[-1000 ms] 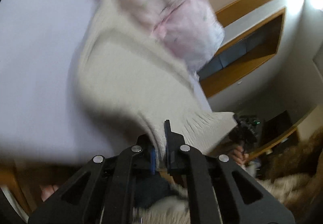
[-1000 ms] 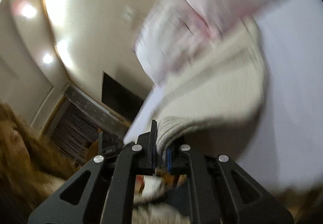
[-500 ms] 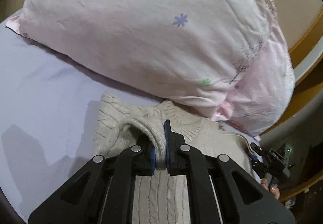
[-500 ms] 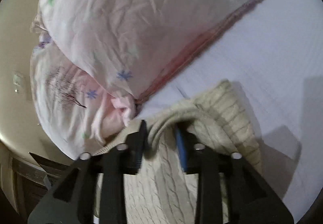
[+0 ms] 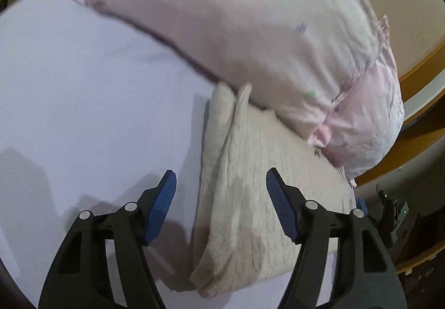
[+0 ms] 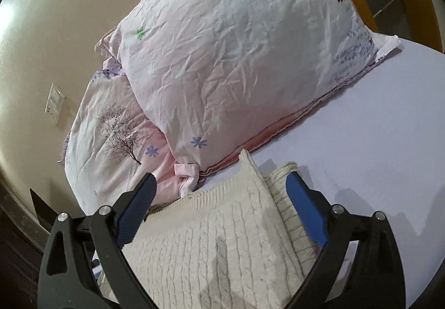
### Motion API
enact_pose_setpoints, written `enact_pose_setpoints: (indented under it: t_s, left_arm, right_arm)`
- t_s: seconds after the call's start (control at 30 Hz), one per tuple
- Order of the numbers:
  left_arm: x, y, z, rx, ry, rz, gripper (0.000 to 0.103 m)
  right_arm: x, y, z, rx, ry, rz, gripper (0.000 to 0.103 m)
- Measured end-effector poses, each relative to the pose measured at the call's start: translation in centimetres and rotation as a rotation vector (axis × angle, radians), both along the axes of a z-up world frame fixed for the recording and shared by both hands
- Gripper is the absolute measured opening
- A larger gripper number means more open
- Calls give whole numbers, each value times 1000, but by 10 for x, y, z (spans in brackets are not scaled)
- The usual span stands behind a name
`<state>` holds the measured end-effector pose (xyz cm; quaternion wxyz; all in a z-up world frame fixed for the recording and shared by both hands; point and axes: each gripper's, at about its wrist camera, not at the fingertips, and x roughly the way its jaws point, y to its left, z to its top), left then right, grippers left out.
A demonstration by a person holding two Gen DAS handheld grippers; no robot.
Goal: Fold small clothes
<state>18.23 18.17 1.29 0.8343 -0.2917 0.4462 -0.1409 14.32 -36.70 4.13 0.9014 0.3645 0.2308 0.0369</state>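
A cream cable-knit sweater (image 5: pixel 250 197) lies folded over on the lilac bedsheet (image 5: pixel 83 86), both the left gripper (image 5: pixel 221 207) and the right gripper (image 6: pixel 222 208) spread wide and empty, tidying perhaps left.

The sweater (image 6: pixel 222 247) is cream cable-knit wool, rough and matt. The pillow (image 6: pixel 244 58) has thin, creased printed cotton. The bedsheet (image 5: pixel 83 103) is smooth, matt cloth. Gripper pads (image 5: pixel 161 208) are ribbed blue rubber.

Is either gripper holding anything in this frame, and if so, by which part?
Nothing is held. The left gripper and right gripper are both open above the cream knit sweater, which lies folded on the bed sheet.
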Motion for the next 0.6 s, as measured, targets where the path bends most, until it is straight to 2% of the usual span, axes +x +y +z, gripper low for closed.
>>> enact_pose_setpoints:
  t_s: [0.03, 0.1, 0.2, 0.23, 0.33, 0.4, 0.47, 0.53, 0.6]
  left_arm:
    - [-1, -1, -5, -10, 13, -6, 64]
    - [-4, -8, -8, -15, -12, -11, 62]
    - [-7, -18, -19, -78, 25, 40, 24]
    - [-8, -19, -25, -138, 51, 57, 19]
    - [-16, -16, -19, -273, 47, 89, 17]
    - [-18, -31, 9, -335, -16, 51, 16]
    - [-15, -67, 45, -374, -98, -41, 16]
    - [-9, -105, 65, -428, -139, -134, 16]
    - [3, -168, 75, -516, -147, -274, 16]
  right_arm:
    - [-1, 1, -1, 4, 4, 2, 94]
    - [-6, -3, -2, 25, 8, 9, 94]
    - [-6, -9, -7, 73, 16, 23, 94]
    - [-5, -11, -9, 88, 24, 26, 94]
    - [-4, -16, -12, 111, 43, 33, 94]
    - [-5, -21, -10, 128, 40, 34, 94]
    - [-8, -26, -7, 140, 25, 29, 94]
    - [-13, -31, -2, 130, 3, 14, 94]
    - [-16, -34, 1, 101, -2, -7, 94]
